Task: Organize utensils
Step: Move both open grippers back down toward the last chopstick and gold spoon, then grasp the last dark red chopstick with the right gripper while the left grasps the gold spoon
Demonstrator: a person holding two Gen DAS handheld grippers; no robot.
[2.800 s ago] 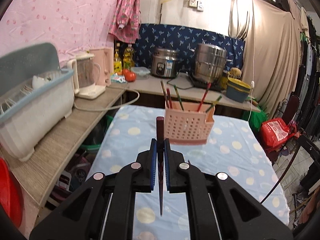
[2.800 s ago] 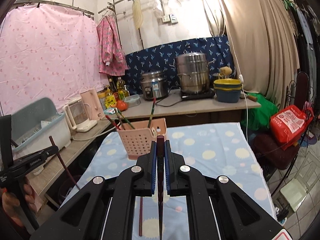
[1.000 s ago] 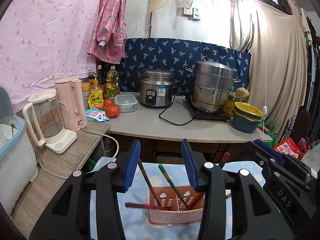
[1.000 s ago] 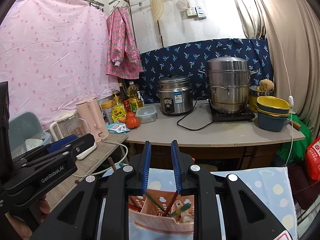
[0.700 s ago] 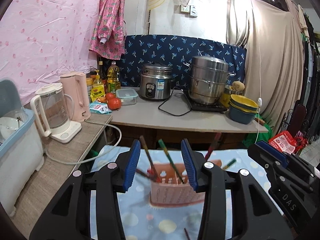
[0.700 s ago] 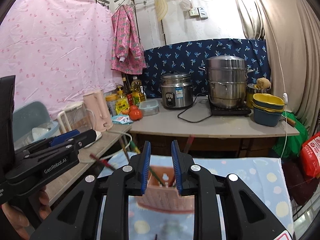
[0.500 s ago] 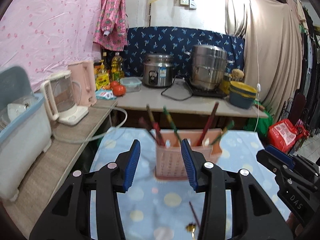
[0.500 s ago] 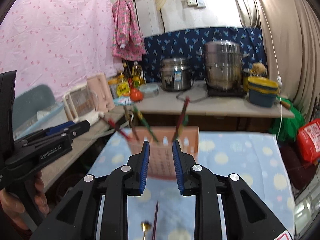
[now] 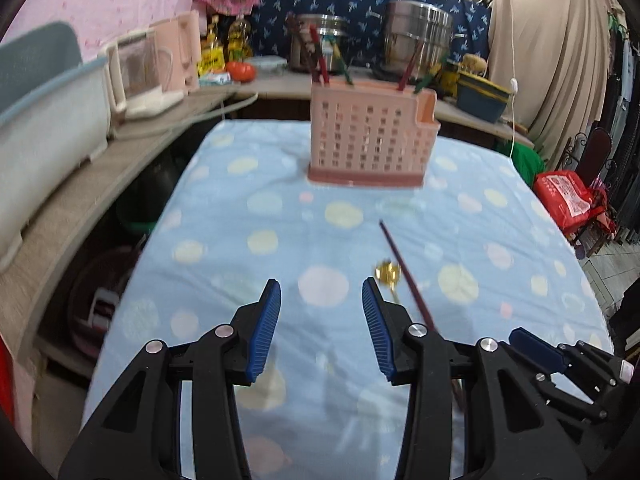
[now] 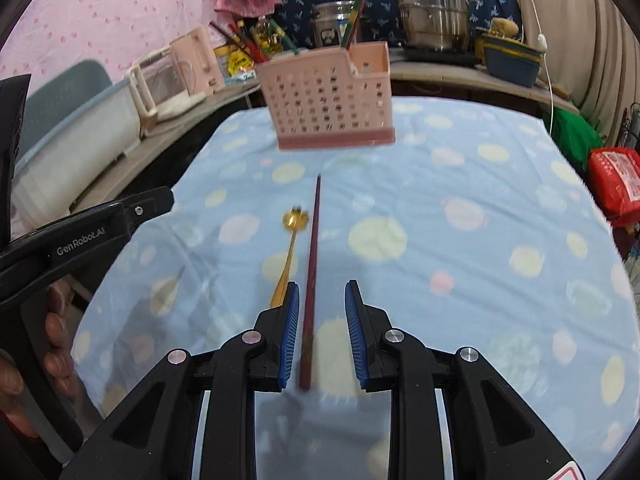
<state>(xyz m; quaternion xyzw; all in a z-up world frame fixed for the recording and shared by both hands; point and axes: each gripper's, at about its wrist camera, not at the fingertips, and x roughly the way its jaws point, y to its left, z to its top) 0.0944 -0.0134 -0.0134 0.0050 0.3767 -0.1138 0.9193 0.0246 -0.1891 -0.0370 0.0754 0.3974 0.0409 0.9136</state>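
A pink perforated utensil basket (image 9: 370, 140) (image 10: 330, 100) stands at the far end of the blue dotted tablecloth (image 9: 248, 216) and holds several chopsticks. A dark red chopstick (image 10: 312, 264) (image 9: 404, 272) and a gold spoon (image 10: 290, 236) (image 9: 387, 273) lie loose on the cloth. My right gripper (image 10: 319, 300) is open, low over the cloth, with the chopstick lying between its fingers. My left gripper (image 9: 321, 292) is open and empty, left of the spoon. The right gripper also shows in the left wrist view (image 9: 560, 360).
A side counter on the left holds a white dish rack (image 9: 48, 104) and a blender jug (image 9: 140, 68). The back counter holds pots (image 9: 416, 36), bowls (image 9: 480, 92) and bottles. A red bag (image 9: 568, 196) sits off the table's right edge.
Both grippers held chopsticks earlier, then opened over the basket and left them in it. Since then both have pulled back and dropped low over the cloth near the loose chopstick and spoon.
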